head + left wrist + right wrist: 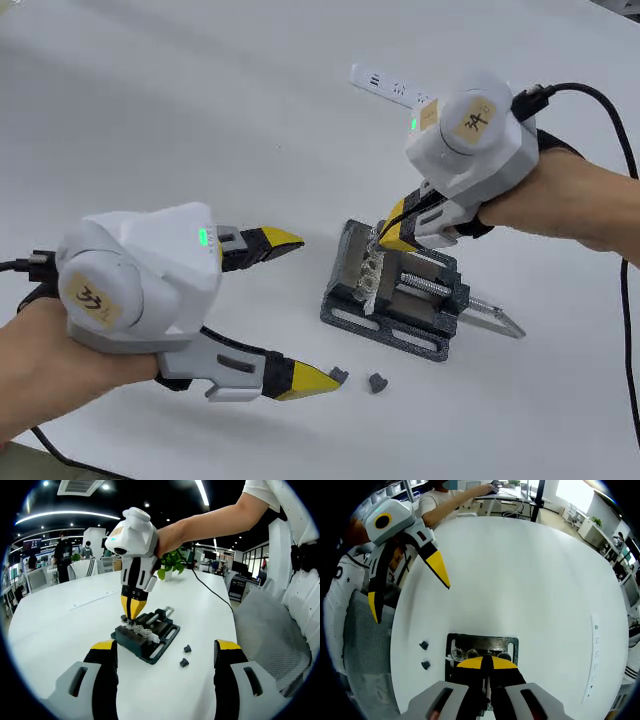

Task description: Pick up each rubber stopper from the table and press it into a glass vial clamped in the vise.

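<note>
Black vise | screw points right in head view | right gripper closed

I see my left gripper and right gripper white with yellow-and-black tips. The vise is dark grey, as are the rubber stoppers at its six o'clock on the white table.

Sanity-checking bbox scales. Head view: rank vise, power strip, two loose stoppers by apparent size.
1. vise
2. power strip: farther off and partly hidden, so its true size is unsure
3. two stoppers: look alike, not ranked apart
</note>
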Demonstrator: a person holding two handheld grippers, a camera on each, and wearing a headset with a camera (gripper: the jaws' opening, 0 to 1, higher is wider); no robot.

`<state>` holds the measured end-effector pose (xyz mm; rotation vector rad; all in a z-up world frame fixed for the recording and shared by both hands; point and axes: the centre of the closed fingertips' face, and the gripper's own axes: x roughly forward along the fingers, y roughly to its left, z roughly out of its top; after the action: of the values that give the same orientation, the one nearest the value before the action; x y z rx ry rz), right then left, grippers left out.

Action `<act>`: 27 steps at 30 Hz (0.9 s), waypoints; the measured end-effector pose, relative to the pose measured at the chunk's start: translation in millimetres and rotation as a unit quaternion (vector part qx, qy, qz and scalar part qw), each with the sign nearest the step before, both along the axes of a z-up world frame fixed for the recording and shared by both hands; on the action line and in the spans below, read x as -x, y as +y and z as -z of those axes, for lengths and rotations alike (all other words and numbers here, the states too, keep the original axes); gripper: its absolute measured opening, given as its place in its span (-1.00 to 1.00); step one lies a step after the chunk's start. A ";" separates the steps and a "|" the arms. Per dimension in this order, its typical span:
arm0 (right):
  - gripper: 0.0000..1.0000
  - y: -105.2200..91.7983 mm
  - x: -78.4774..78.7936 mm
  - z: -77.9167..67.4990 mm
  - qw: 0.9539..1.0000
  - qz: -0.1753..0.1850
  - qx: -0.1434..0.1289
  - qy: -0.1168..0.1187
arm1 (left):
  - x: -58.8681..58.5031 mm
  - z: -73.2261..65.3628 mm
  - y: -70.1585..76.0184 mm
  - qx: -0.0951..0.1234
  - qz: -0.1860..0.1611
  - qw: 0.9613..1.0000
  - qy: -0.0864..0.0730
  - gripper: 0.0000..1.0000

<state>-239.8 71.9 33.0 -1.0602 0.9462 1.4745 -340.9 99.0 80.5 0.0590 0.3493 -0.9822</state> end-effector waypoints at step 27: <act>-1.00 1.6 -0.9 2.4 0.999 -0.039 0.012 -0.017 | -2.6 -2.6 0.7 0.006 -0.006 1.000 -0.003 0.54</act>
<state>-238.9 73.5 30.5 -1.1475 0.9080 1.5073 -338.2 99.7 83.1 0.0497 0.3379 -0.9724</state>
